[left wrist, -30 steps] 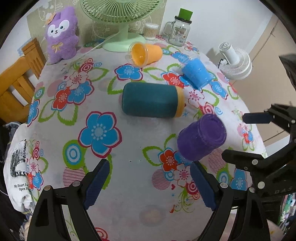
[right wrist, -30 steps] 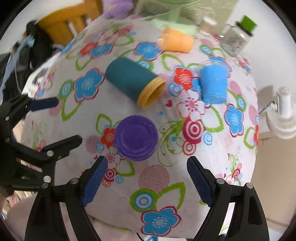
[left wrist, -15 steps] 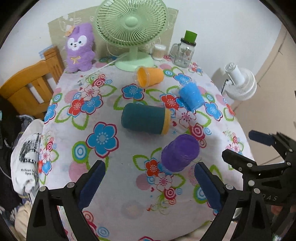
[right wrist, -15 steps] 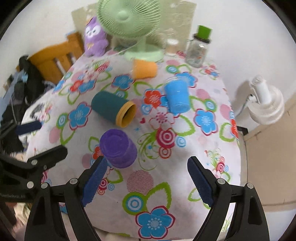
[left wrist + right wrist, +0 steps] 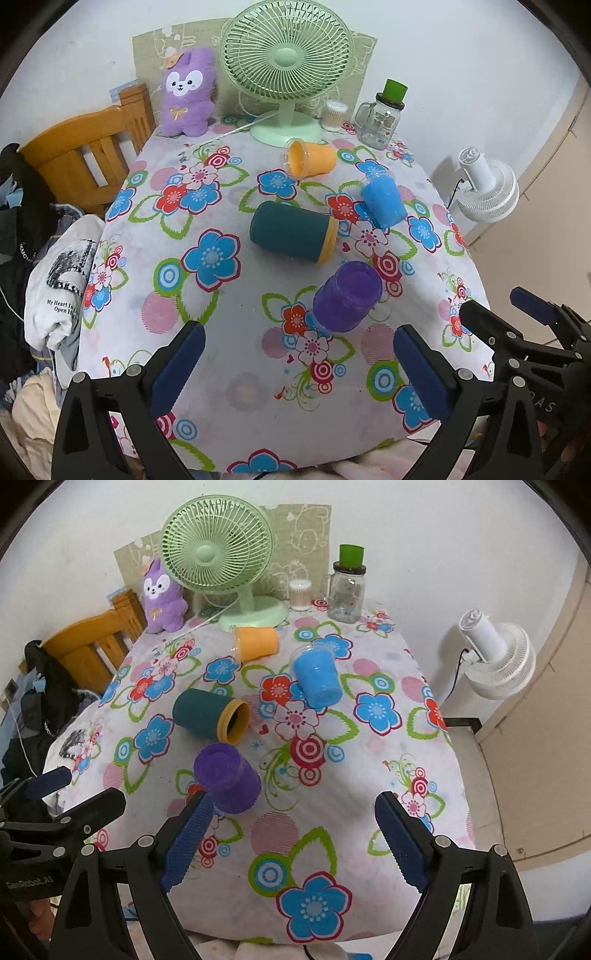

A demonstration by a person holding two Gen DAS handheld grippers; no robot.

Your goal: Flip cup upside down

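Note:
A purple cup [image 5: 347, 297] stands upside down on the flowered tablecloth [image 5: 221, 306]; it also shows in the right wrist view [image 5: 227, 777]. A dark teal cup with a yellow rim [image 5: 293, 231] lies on its side behind it, with a blue cup [image 5: 382, 199] and an orange cup [image 5: 310, 160] lying farther back. My left gripper [image 5: 295, 369] is open and empty, near the table's front edge. My right gripper [image 5: 295, 843] is open and empty, just right of the purple cup.
A green desk fan [image 5: 286, 74], a purple plush toy [image 5: 188, 99], a glass jar mug with a green lid [image 5: 382, 118] and a small jar stand at the back. A wooden chair [image 5: 85, 155] and clothes are at the left. A white fan [image 5: 484, 190] stands right.
Both grippers have pulled back and up from the table, open, so more of the table and the wall shows. The purple cup stays upside down in place.

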